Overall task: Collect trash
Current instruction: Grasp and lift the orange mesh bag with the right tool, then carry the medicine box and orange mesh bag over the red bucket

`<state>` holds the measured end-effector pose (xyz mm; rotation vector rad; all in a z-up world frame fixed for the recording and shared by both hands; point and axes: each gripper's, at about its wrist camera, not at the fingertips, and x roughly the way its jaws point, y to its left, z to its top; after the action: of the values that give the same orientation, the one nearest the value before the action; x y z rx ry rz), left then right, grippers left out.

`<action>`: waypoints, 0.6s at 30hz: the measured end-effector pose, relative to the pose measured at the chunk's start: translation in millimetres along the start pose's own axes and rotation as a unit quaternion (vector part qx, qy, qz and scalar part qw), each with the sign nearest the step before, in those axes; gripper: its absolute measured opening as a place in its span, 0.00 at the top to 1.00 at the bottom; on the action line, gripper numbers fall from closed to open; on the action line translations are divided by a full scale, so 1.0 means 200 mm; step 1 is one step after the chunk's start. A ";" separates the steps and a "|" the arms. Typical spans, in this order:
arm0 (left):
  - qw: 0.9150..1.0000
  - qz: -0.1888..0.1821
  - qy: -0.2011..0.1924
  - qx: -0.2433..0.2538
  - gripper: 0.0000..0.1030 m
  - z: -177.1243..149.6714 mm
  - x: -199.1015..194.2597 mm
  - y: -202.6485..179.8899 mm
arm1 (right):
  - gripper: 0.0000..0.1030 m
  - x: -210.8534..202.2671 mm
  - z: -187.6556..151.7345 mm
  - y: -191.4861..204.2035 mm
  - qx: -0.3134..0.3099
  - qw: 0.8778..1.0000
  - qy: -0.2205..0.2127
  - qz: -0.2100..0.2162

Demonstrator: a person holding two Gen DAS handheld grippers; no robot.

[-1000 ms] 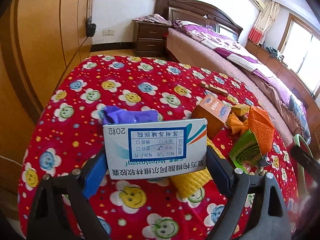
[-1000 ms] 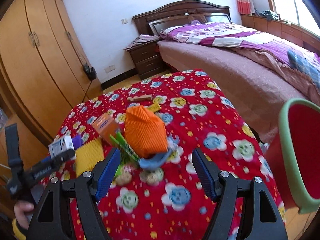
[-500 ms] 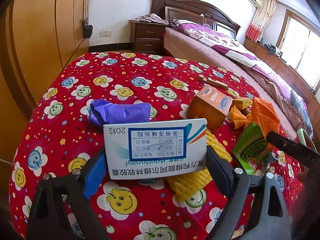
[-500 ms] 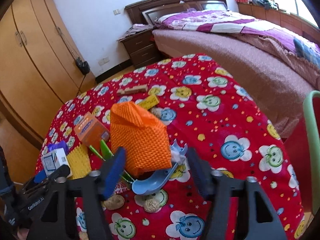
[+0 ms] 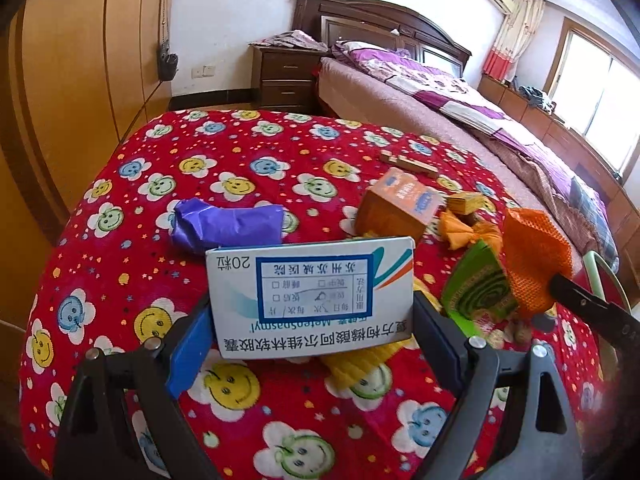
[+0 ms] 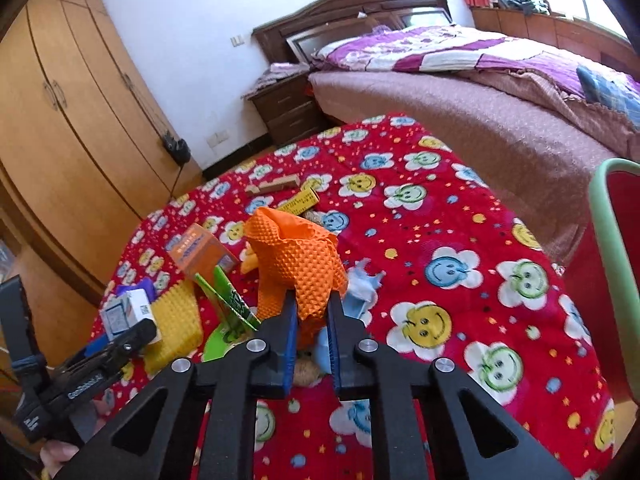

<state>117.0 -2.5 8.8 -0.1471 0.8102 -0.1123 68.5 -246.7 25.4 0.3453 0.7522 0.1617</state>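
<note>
My left gripper [image 5: 312,316] is shut on a white and blue medicine box [image 5: 312,296], held above the red flowered tablecloth [image 5: 224,160]. My right gripper [image 6: 312,312] is shut on the orange textured wrapper [image 6: 298,260], which also shows in the left wrist view [image 5: 536,264]. Loose trash lies around it: an orange carton [image 5: 400,208], a green packet [image 5: 476,292], a purple wrapper [image 5: 228,224], a yellow textured piece [image 6: 174,320] and a light blue scrap [image 6: 360,292].
A red bin with a green rim [image 6: 616,264] stands off the table's right edge. A wooden block [image 6: 274,186] and a yellow packet [image 6: 300,202] lie farther back. A bed [image 6: 480,92], nightstand [image 5: 286,76] and wardrobe [image 6: 72,128] surround the table.
My right gripper moved forward and closed on the orange wrapper. My left gripper kept hold of the medicine box and shifted slightly.
</note>
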 end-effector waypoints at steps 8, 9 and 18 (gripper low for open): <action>1.000 -0.024 -0.003 0.012 0.12 -0.04 -0.11 -0.10 | 0.89 -0.23 -0.04 -0.03 0.010 0.999 -0.044 0.008; 1.000 -0.026 -0.004 0.014 0.12 -0.04 -0.12 -0.11 | 0.89 -0.25 -0.05 -0.04 0.011 0.999 -0.049 0.007; 0.998 -0.062 -0.006 0.031 0.12 -0.10 -0.26 -0.21 | 0.89 -0.44 -0.11 -0.11 0.035 0.996 -0.076 0.009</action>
<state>65.7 -37.0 39.9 -0.1386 0.7849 -0.2523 -10.3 -286.2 59.3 0.4265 0.6046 0.1243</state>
